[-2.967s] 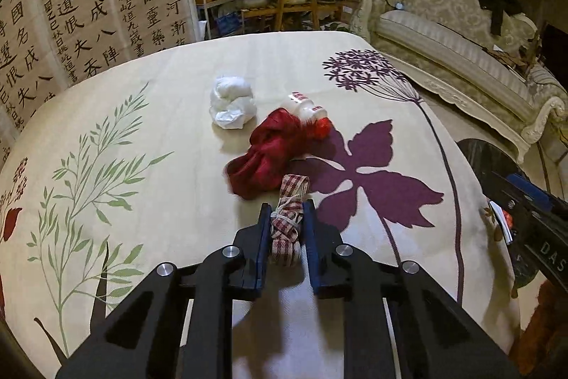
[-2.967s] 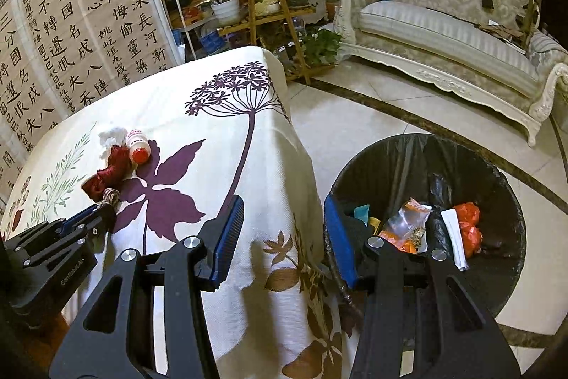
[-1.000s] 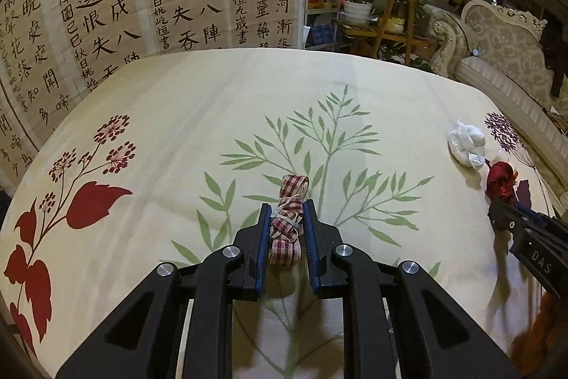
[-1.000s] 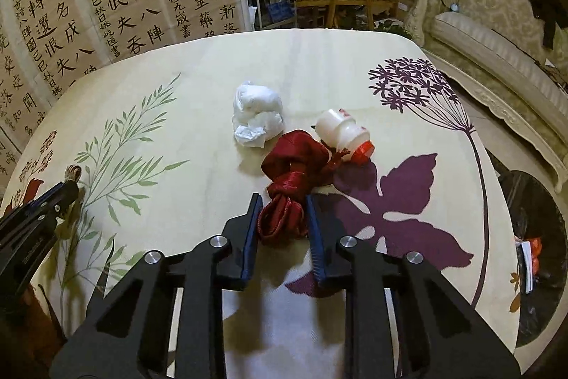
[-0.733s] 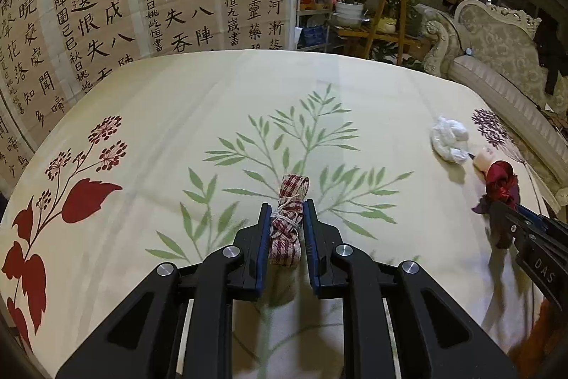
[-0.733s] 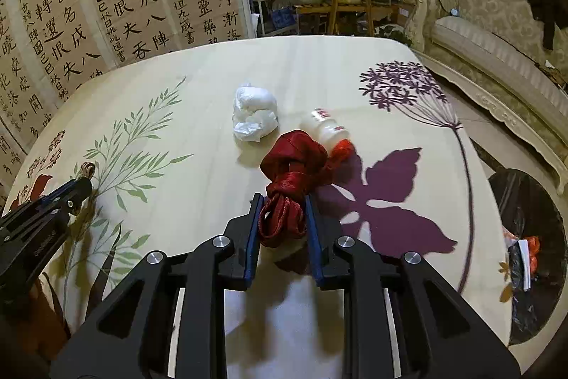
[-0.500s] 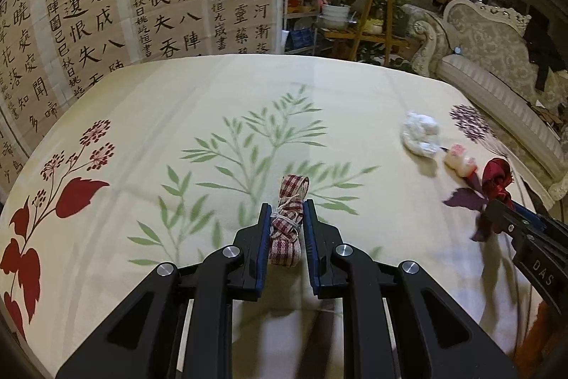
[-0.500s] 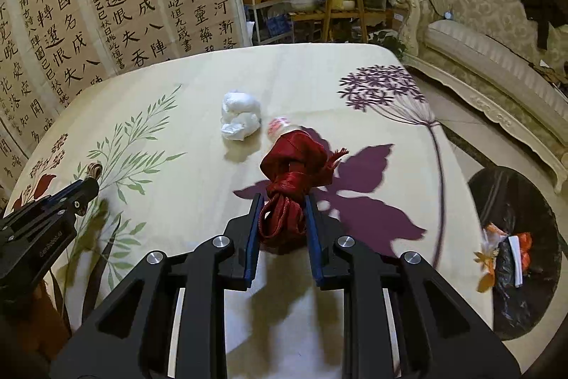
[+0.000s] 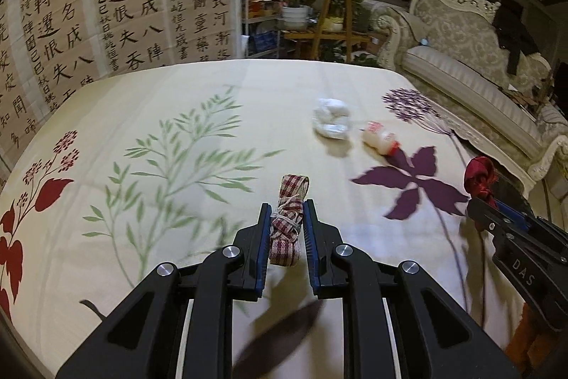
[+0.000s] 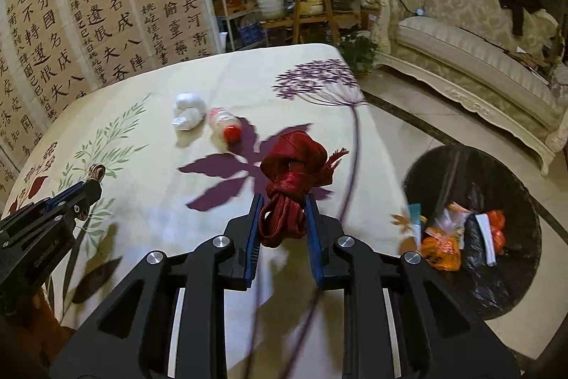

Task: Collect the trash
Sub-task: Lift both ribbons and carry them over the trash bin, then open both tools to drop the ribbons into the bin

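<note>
Left gripper (image 9: 287, 229): squeezing a checked ribbon (image 9: 288, 219), jaws nearly closed, carrying it above the table (image 9: 177, 87).
Right gripper (image 10: 281, 217): clamping a red ribbon (image 10: 293, 166) the same way, probably so both get dumped together.
Bin (image 10: 472, 229): sitting on the floor off the table's right edge, already holding wrappers.
Leftovers: white wad (image 10: 188, 111) and small bottle (image 10: 223, 123) lying near the far edge.

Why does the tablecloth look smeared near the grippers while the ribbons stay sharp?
Left wrist view: the green leaf print is motion-blurred, while the checked ribbon clamped in the left gripper stays crisp, as it travels with the camera. Right wrist view: the same smear on the purple leaf and the trash bin rim; the red ribbon in the right gripper is sharp. Fisheye bends both edges.
</note>
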Demonstrator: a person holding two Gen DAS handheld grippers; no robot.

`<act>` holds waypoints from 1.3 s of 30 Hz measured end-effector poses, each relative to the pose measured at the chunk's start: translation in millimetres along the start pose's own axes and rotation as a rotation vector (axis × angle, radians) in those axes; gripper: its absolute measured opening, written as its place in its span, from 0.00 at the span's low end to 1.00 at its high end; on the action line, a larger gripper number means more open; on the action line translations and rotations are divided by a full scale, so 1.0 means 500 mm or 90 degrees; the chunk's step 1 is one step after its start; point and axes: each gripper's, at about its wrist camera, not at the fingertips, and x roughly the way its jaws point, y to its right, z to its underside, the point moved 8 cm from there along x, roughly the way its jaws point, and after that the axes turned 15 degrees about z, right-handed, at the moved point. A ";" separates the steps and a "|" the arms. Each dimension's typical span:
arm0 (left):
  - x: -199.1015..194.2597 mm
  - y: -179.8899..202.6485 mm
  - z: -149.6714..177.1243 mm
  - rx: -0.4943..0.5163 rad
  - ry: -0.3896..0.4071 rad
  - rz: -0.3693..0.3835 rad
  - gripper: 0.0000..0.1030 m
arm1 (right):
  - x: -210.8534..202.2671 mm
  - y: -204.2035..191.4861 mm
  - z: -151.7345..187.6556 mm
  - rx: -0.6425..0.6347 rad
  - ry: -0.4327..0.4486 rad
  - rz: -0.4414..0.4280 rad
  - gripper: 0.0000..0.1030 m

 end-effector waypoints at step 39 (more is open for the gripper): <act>0.176 0.439 -0.018 0.171 -0.052 0.140 0.18 | 0.078 0.411 0.017 0.149 -0.018 0.152 0.22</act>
